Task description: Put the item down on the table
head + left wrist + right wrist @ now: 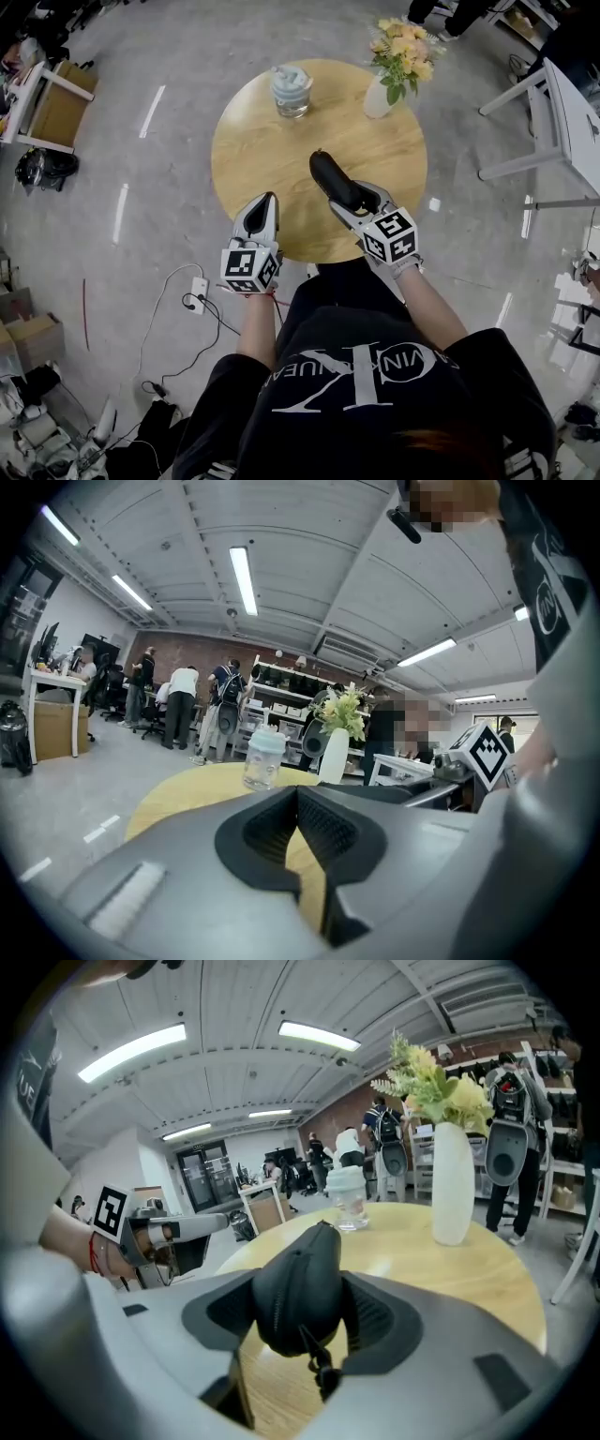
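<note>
A black zippered pouch (328, 173) (300, 1279) is clamped between the jaws of my right gripper (345, 194) (302, 1314). It is held just above the near-right part of the round wooden table (272, 141) (431, 1274), its zip pull dangling. My left gripper (268, 200) (298, 822) hovers over the table's near-left edge (187, 794). Its jaws are together with nothing between them. In the left gripper view the right gripper's marker cube shows at the right.
At the table's far side stand a glass jar with a pale blue lid (292, 91) (262, 758) (350, 1199) and a white vase of flowers (380, 96) (334, 754) (452, 1194). A white desk (562, 112) is at the right. A power strip with cables (198, 291) lies on the floor at the left.
</note>
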